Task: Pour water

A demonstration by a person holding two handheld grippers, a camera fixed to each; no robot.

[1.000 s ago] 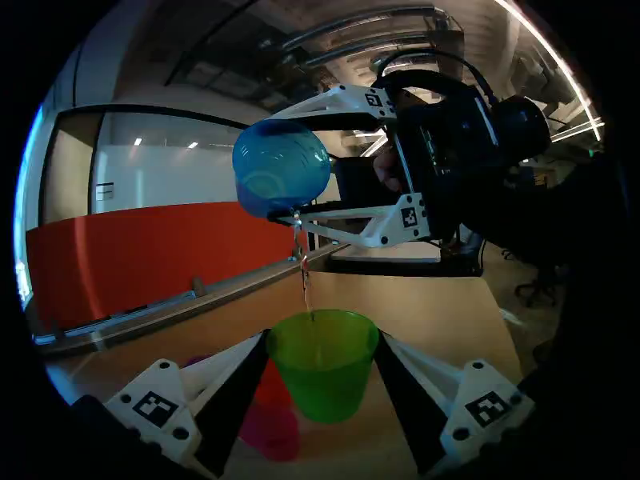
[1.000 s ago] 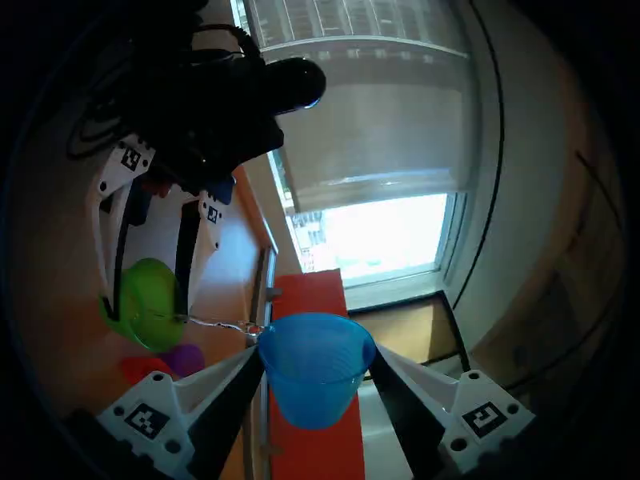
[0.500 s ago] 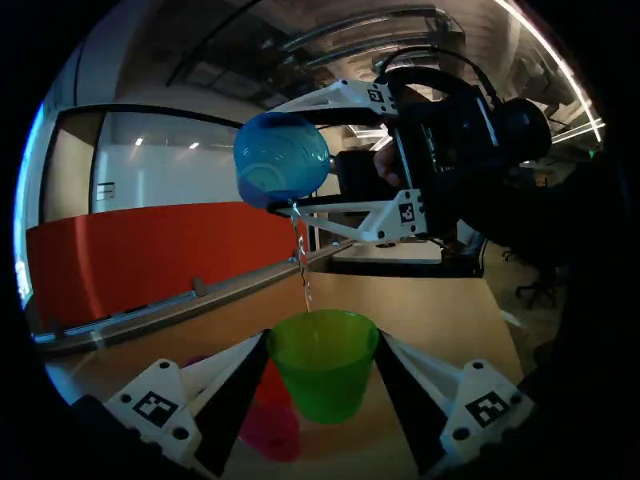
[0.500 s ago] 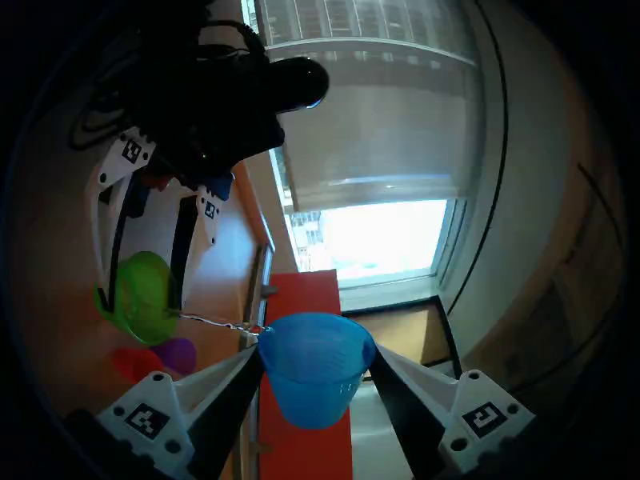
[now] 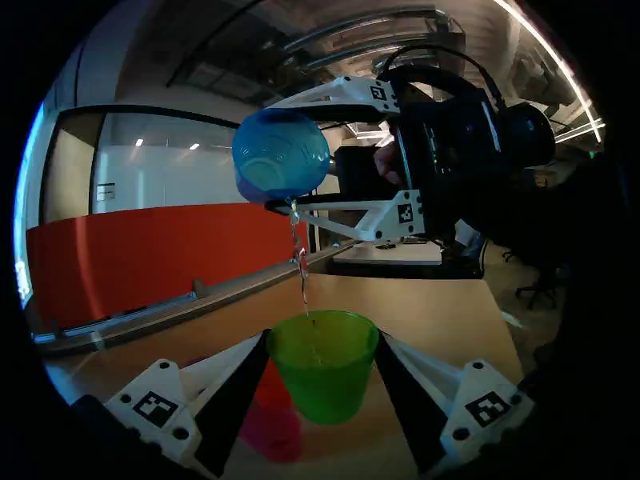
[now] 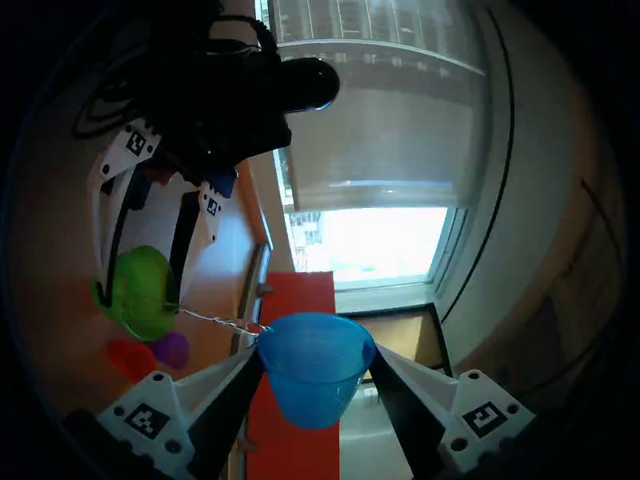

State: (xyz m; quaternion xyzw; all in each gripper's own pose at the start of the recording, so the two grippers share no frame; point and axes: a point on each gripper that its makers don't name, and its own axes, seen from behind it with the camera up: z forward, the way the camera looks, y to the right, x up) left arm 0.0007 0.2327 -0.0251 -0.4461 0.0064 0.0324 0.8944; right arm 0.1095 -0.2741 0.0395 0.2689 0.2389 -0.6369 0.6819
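Clutter comes first: a red cup and a pink cup stand on the surface just left of and behind the green cup, clear of the pour.

The green cup is upright, mouth open to the ceiling, and the left hand-held gripper clasps it with a finger pressed to each side. That steadies it as the catcher. I cannot tell whether its base rests on the surface or hangs just above it.

Directly above the green cup, well apart from its rim, the right hand-held gripper squeezes the blue cup from both sides and holds it tipped over, lip lowest. A thin, twisting water stream falls from that lip into the green cup's mouth, near its back edge.

Up and to the right of the green cup, a hand grips the pouring tool's dark body.

The tilt looks gentle, probably to keep the flow narrow and avoid splashing. The pour seems under way rather than finished. With so long a drop, a small drift of either cup could send water onto the surface.
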